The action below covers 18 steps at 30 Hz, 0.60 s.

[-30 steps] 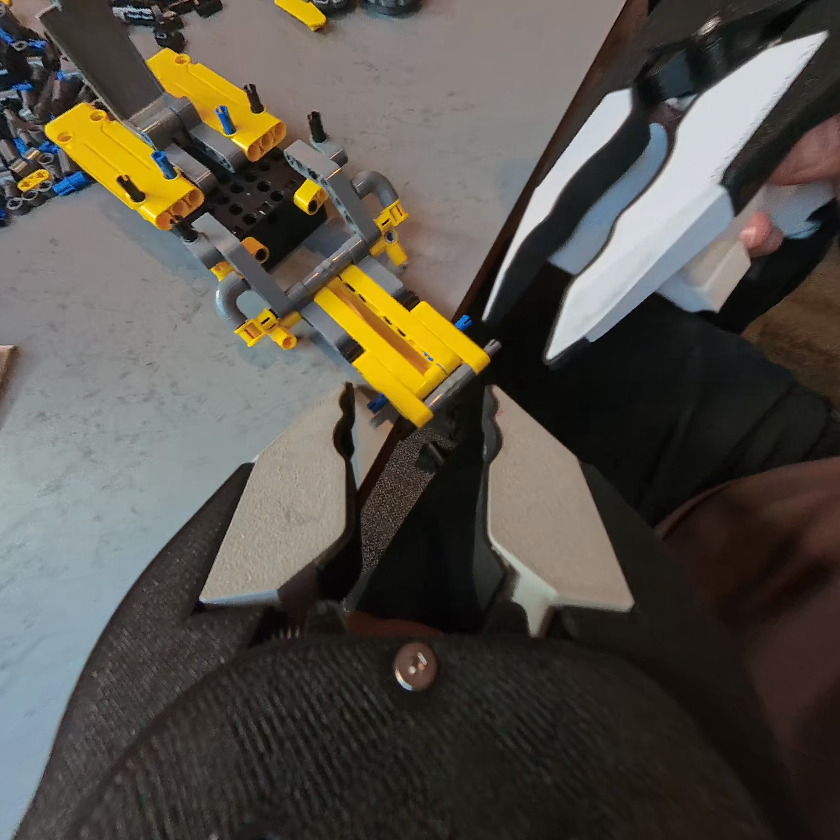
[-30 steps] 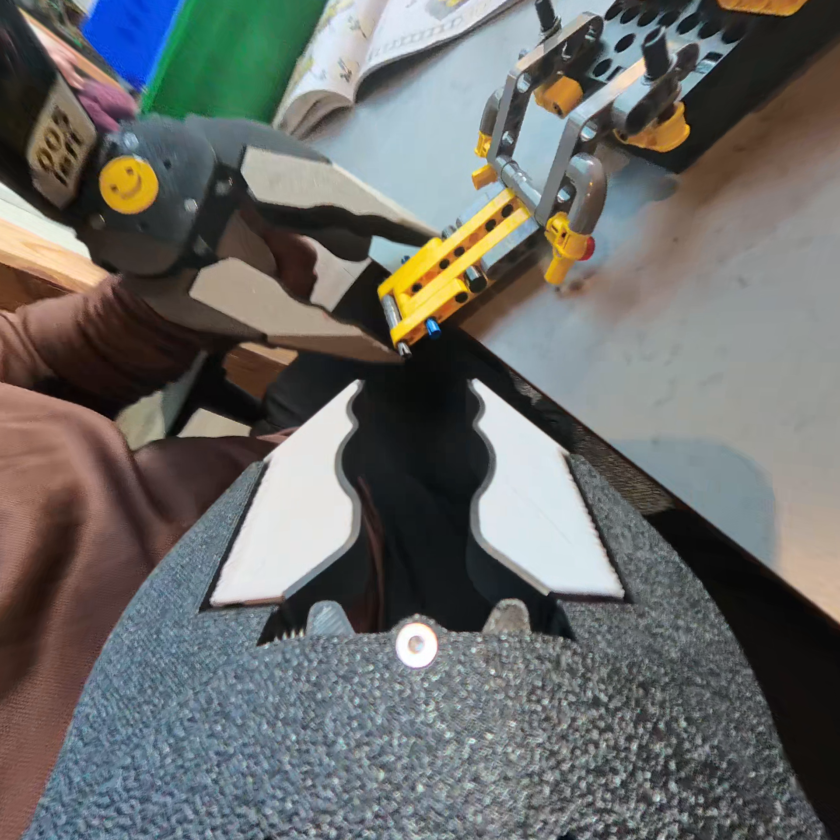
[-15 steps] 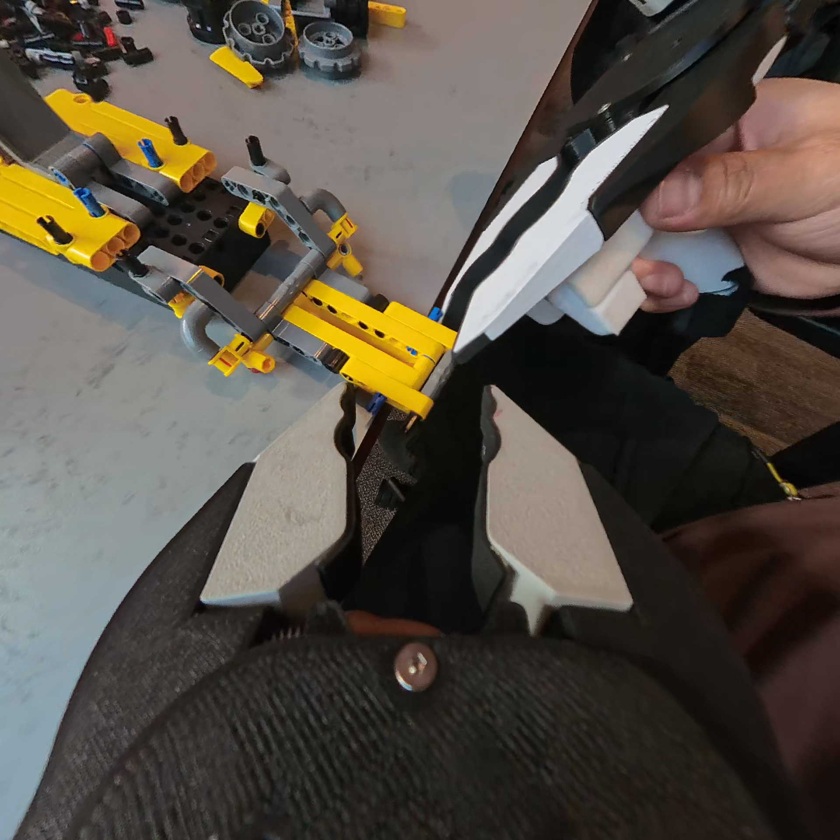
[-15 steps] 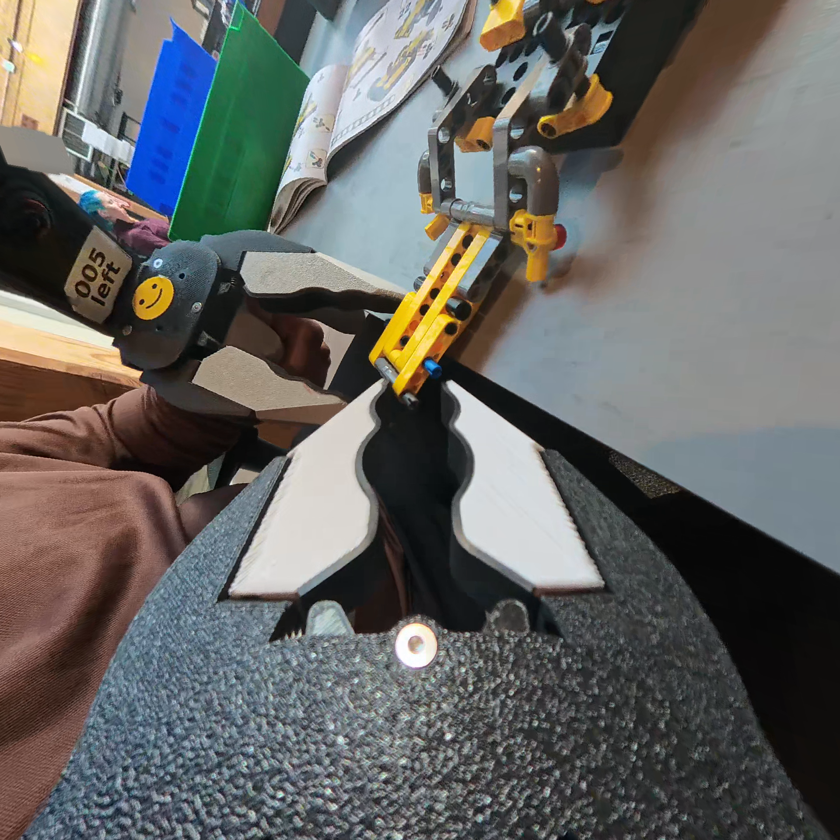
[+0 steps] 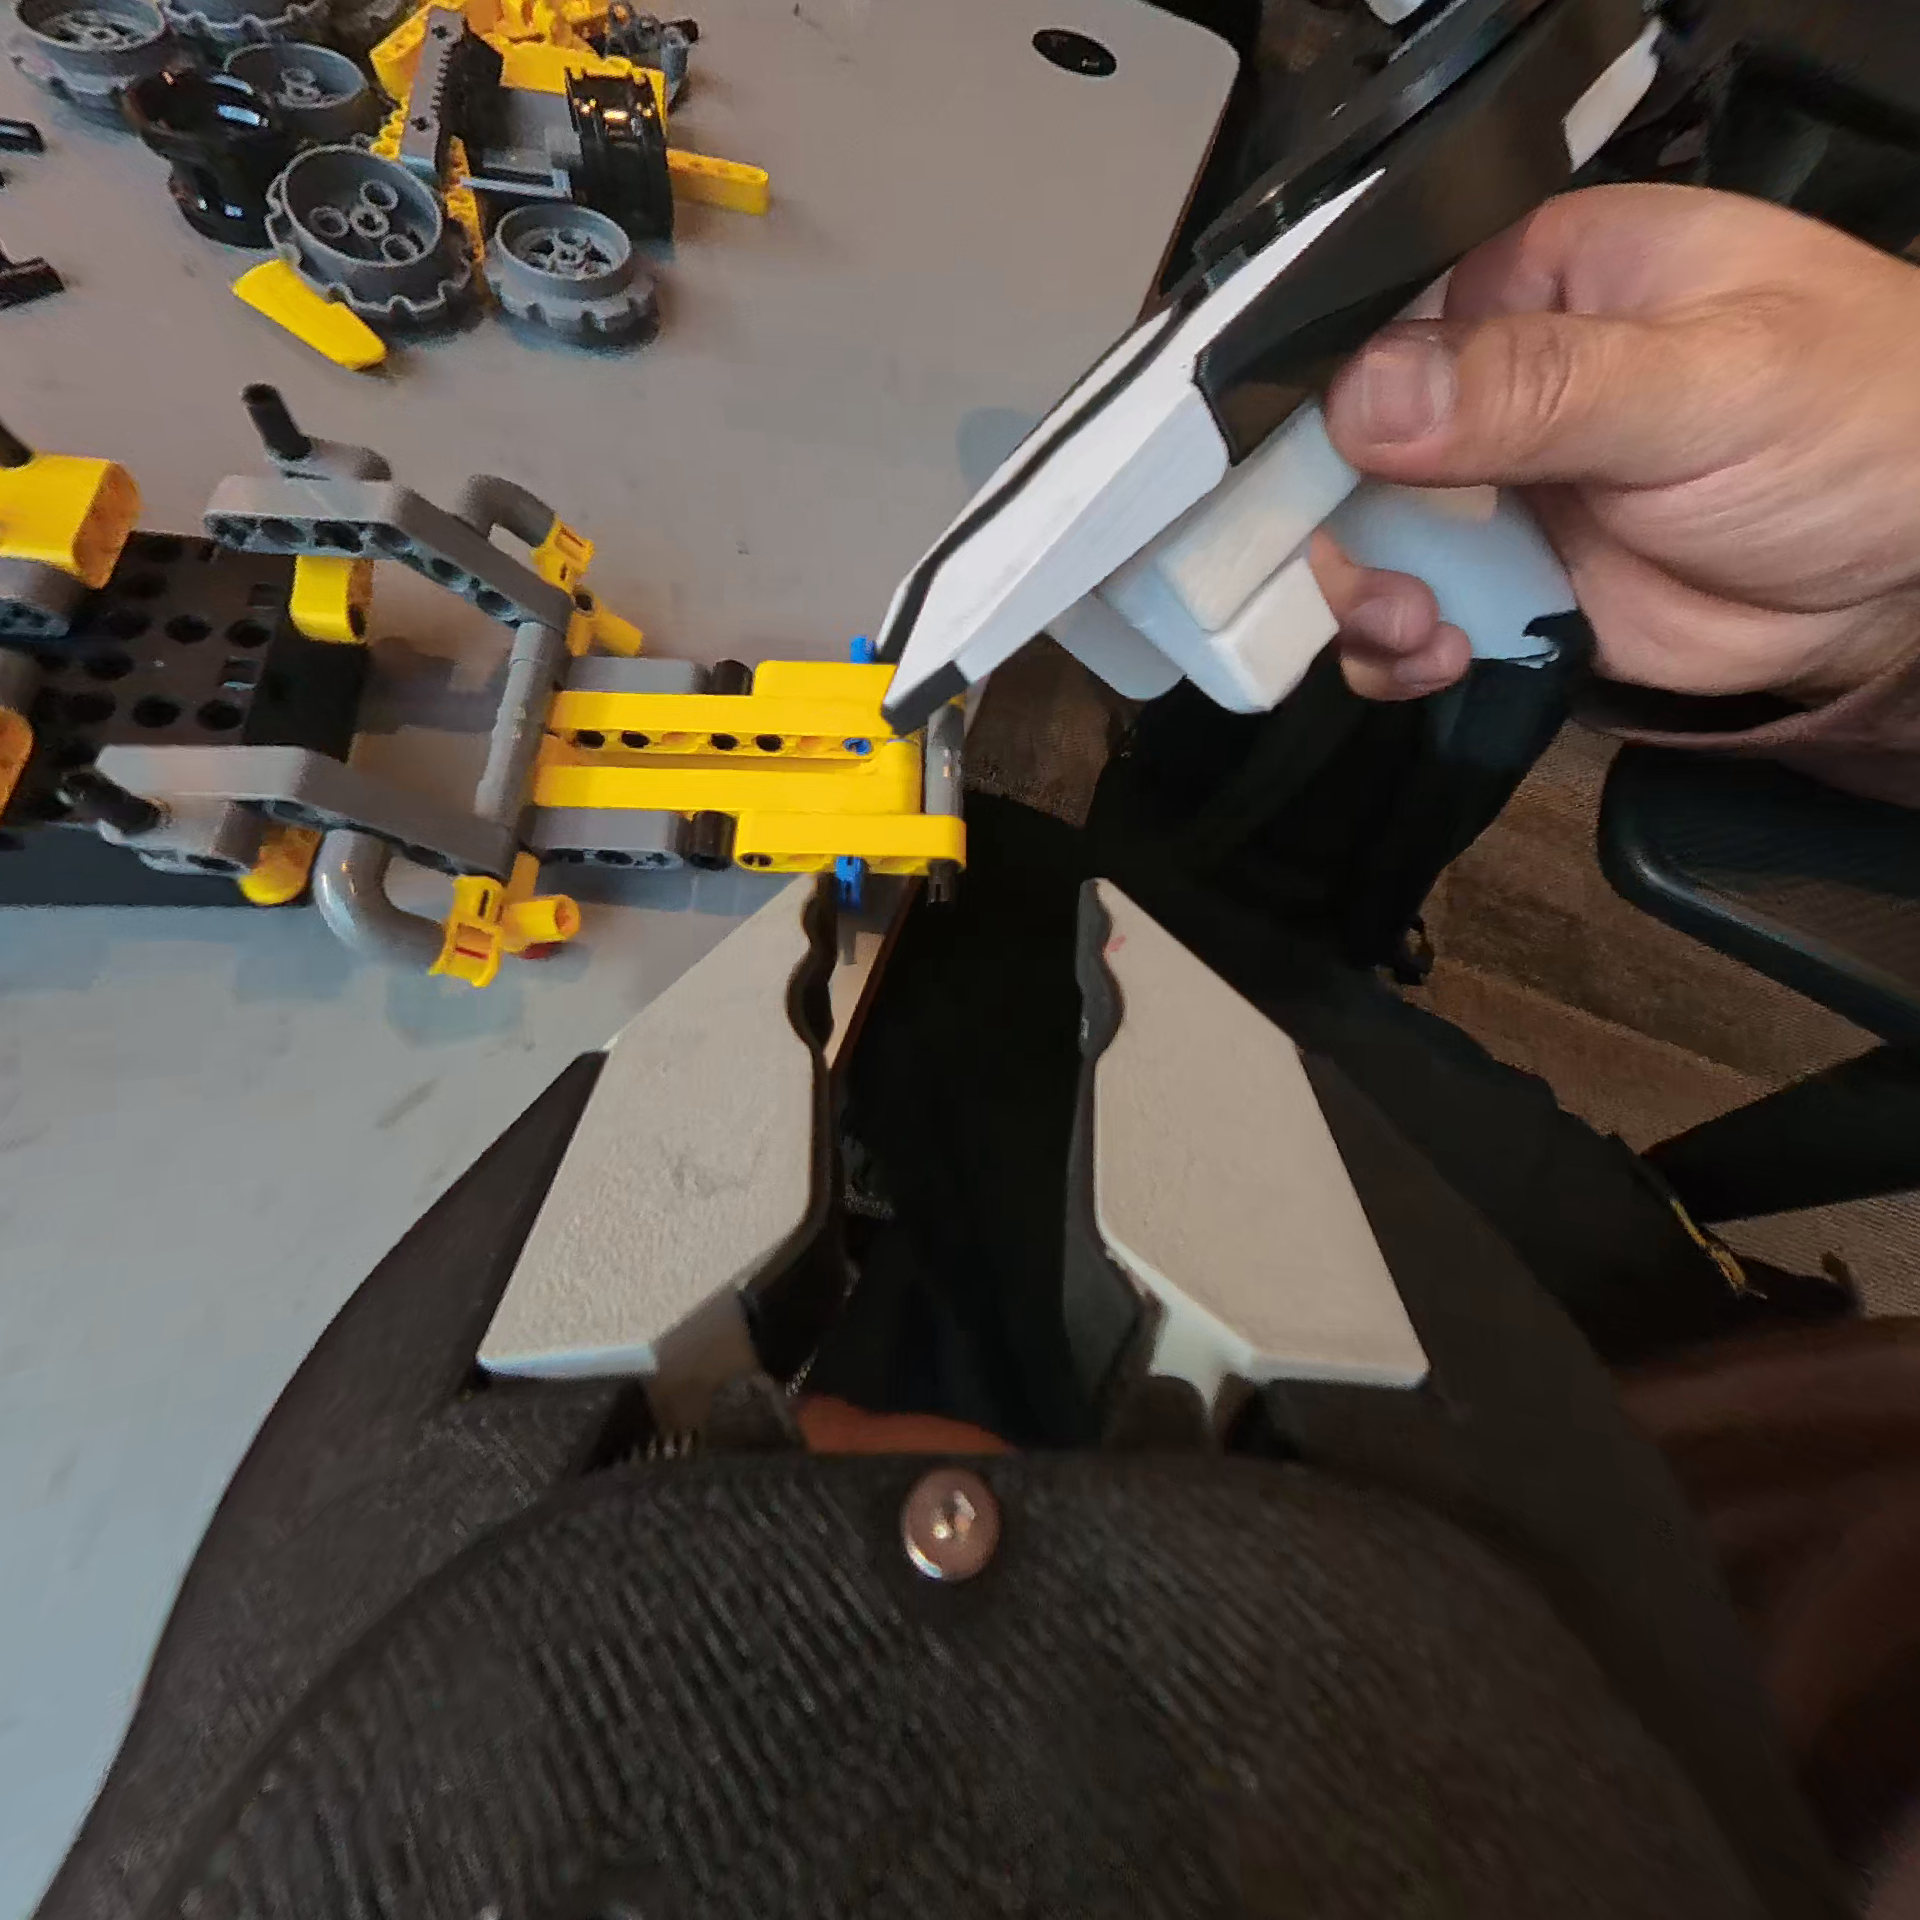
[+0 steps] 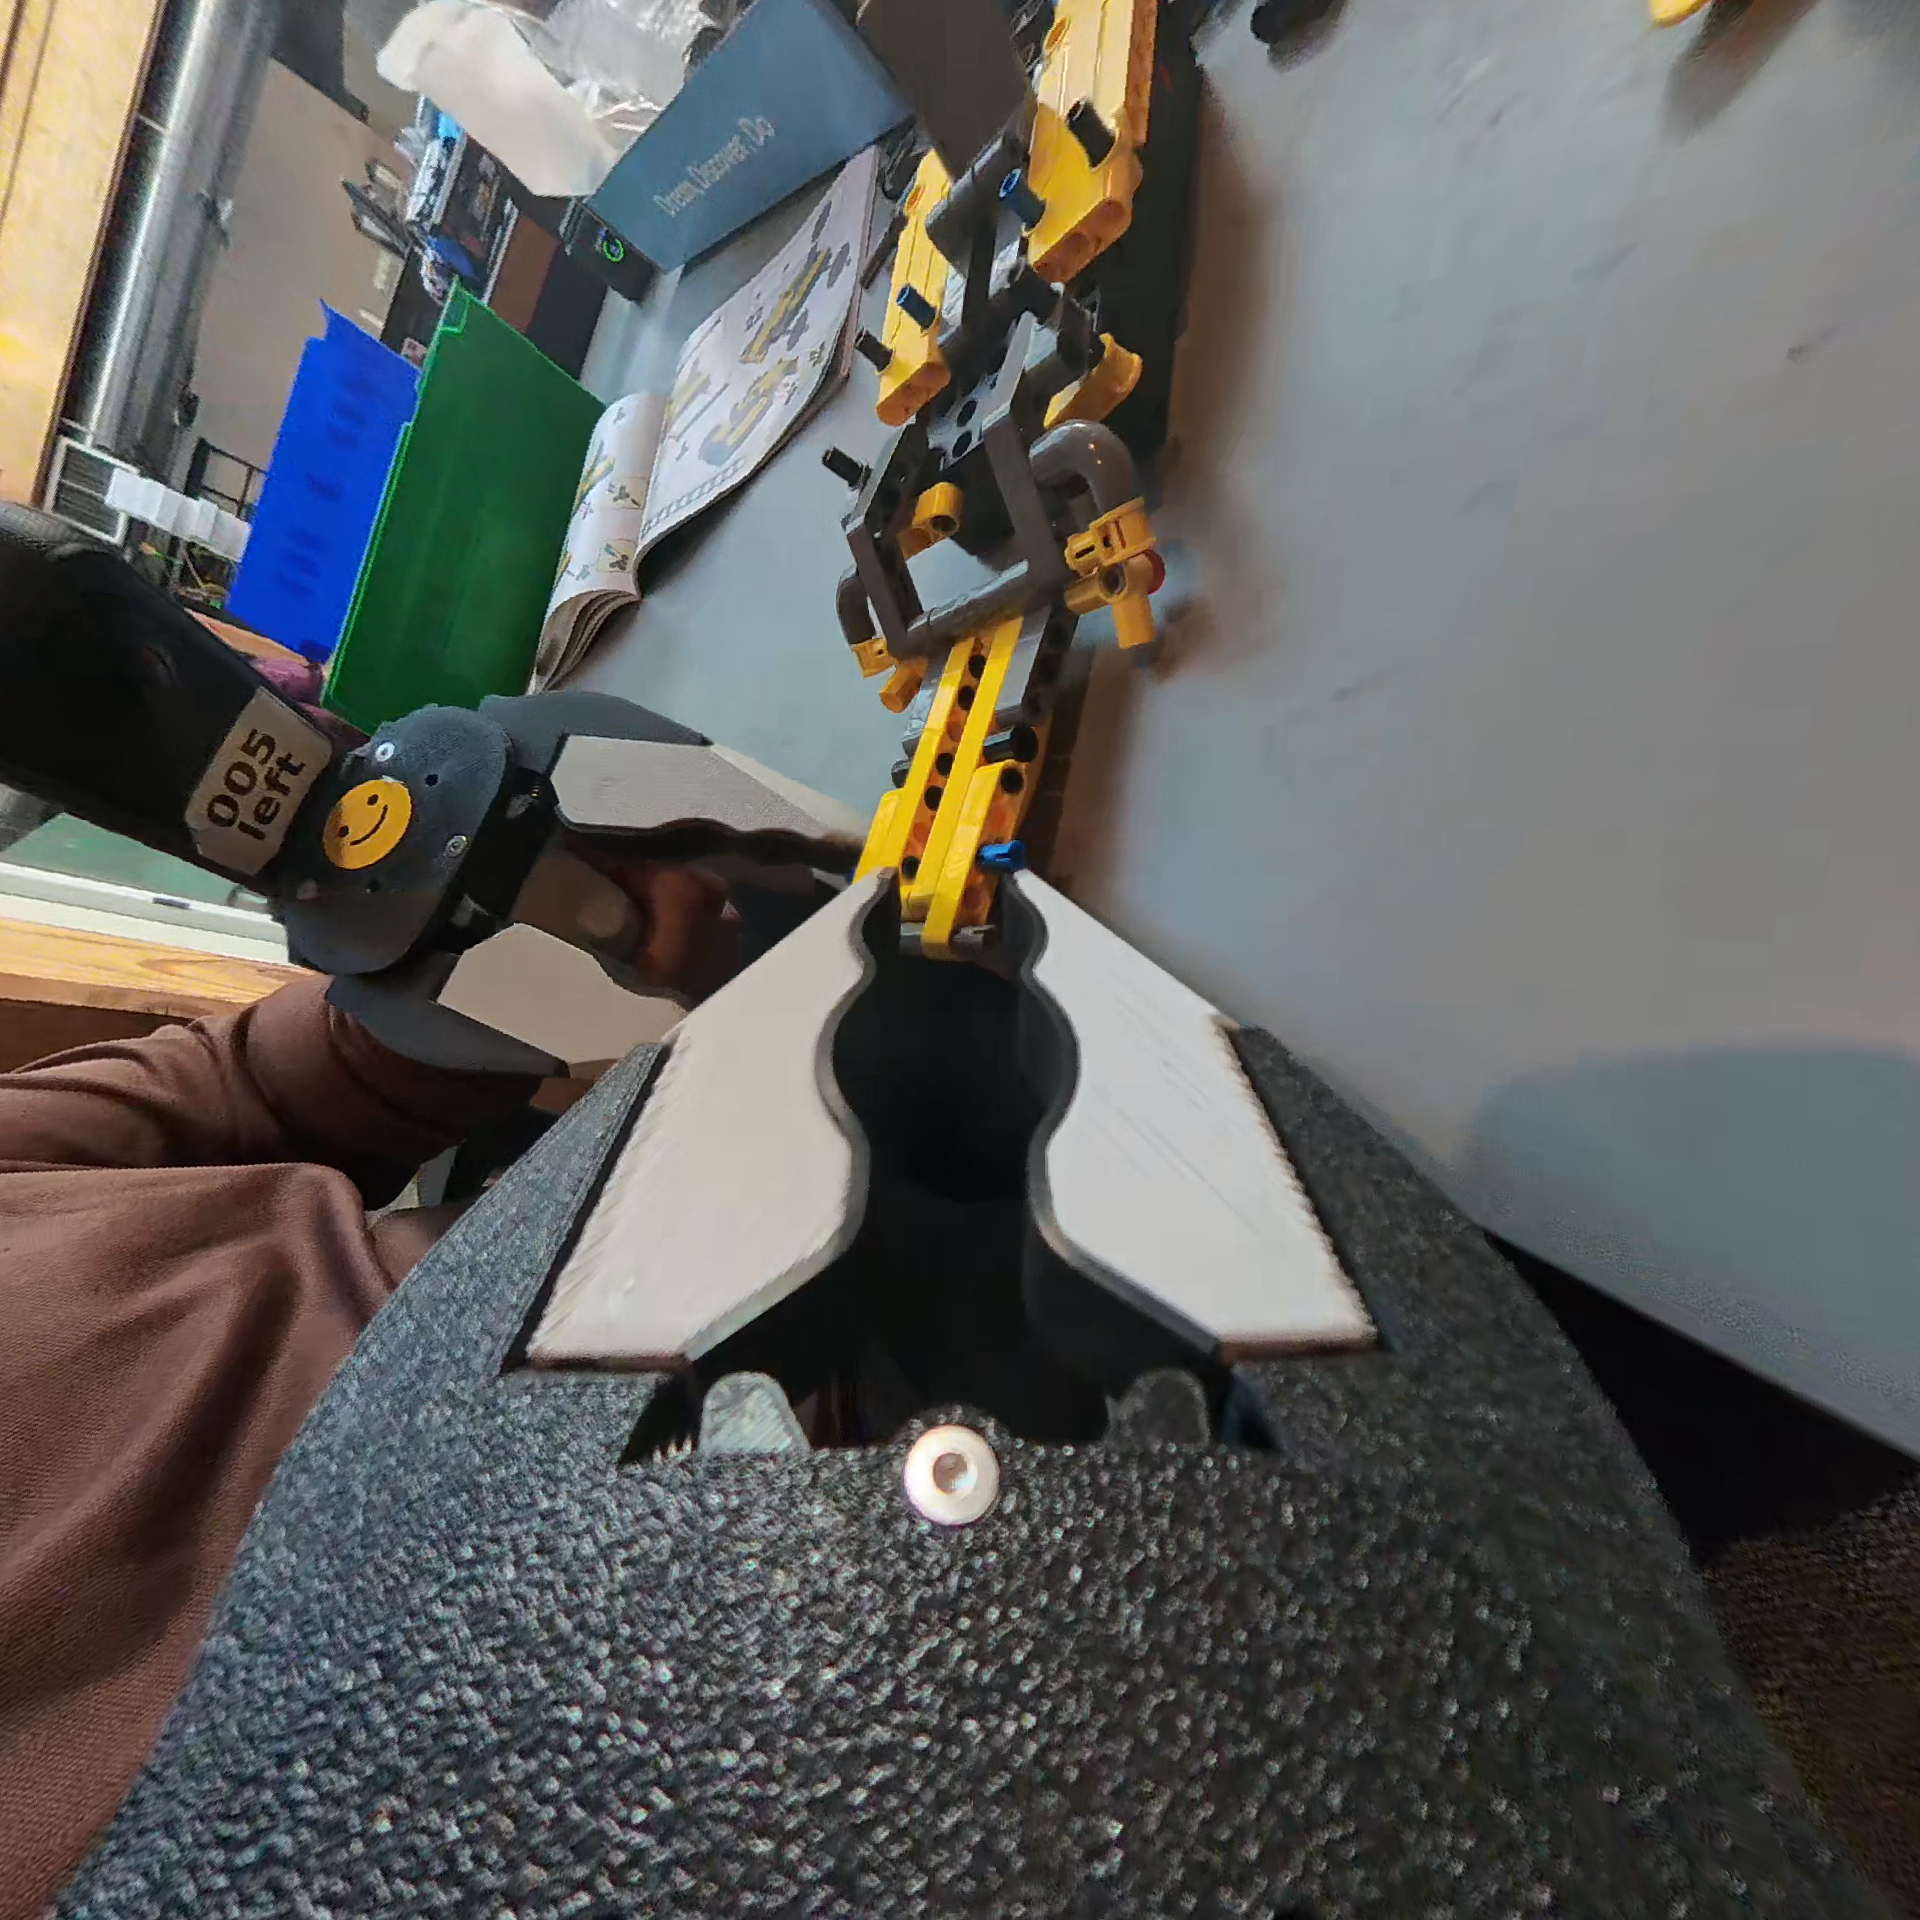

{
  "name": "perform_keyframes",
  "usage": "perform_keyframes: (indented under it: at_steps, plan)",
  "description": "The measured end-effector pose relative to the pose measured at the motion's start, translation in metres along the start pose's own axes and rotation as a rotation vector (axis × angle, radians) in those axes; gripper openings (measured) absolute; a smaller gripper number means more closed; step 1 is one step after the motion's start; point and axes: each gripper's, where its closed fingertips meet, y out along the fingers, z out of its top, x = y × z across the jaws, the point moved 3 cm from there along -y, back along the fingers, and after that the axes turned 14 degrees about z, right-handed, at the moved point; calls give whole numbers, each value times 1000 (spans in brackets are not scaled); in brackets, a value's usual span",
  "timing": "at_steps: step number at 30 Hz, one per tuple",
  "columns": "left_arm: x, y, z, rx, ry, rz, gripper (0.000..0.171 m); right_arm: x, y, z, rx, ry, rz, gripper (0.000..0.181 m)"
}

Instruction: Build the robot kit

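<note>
A yellow, grey and black brick-built model (image 5: 312, 665) lies on the grey table (image 5: 260, 1143). Its yellow arm (image 5: 748, 758) reaches the table's near edge. My right gripper (image 6: 951, 899), with white fingers, is shut on the end of that yellow arm (image 6: 956, 821). It also shows in the left wrist view (image 5: 904, 696), held by a hand (image 5: 1662, 468). My left gripper (image 5: 951, 920), with grey fingers, is open and empty. It sits just below the arm's end, beside a blue pin (image 5: 852, 878). It also shows in the right wrist view (image 6: 707, 935), left of the arm.
Grey wheels and loose yellow parts (image 5: 364, 218) lie at the far side of the table. An open instruction booklet (image 6: 727, 416), a green board (image 6: 468, 520) and a blue bin (image 6: 322, 468) are left of the model. A black chair (image 5: 1766, 883) stands off the table edge. My two grippers' fingertips are within a few centimetres of each other.
My right gripper has come up to the yellow arm's end and narrowed its fingers around it. My left gripper stayed open by the edge, and its view swung right, bringing the wheels into sight.
</note>
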Motion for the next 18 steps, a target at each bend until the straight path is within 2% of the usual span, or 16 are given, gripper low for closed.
perform_keyframes:
  at_steps: [9,13,15,18]
  plan:
    - [12,28,28,41,-57,-83,26,18,-21,25,8,-4,-47,17]
    - [13,25,27,45,-35,-80,31,24,-19,22,-12,-14,-74,23]
    - [11,17,25,59,-20,-59,45,25,-18,21,-18,-25,-81,24]
    - [3,2,20,77,17,-14,47,26,-19,23,-21,-24,-81,24]
